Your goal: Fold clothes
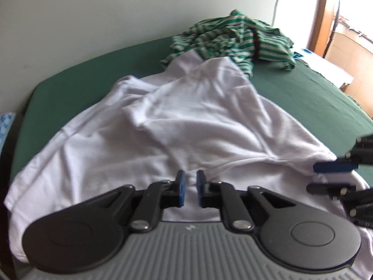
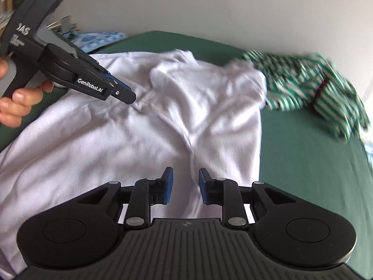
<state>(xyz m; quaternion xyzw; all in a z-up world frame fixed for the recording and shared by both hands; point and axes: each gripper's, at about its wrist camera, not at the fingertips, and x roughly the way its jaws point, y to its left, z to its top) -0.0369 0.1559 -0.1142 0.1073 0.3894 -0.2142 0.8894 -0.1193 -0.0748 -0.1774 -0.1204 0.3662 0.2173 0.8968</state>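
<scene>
A white T-shirt (image 1: 177, 121) lies crumpled on the green bed sheet (image 1: 303, 93); it also shows in the right wrist view (image 2: 144, 126). My left gripper (image 1: 190, 190) hovers over the shirt's near part, jaws a little apart with white cloth seen in the gap; I cannot tell whether it pinches it. In the right wrist view the left gripper (image 2: 130, 98) points down at a bunched fold. My right gripper (image 2: 185, 186) is open above a seam of the shirt; it also shows at the right edge of the left wrist view (image 1: 326, 177).
A green and white striped garment (image 1: 235, 39) lies heaped at the far end of the bed, also in the right wrist view (image 2: 310, 88). A blue patterned cloth (image 2: 100, 38) lies beyond the bed's edge. A white wall stands behind. A bright doorway (image 1: 345, 23) is at the right.
</scene>
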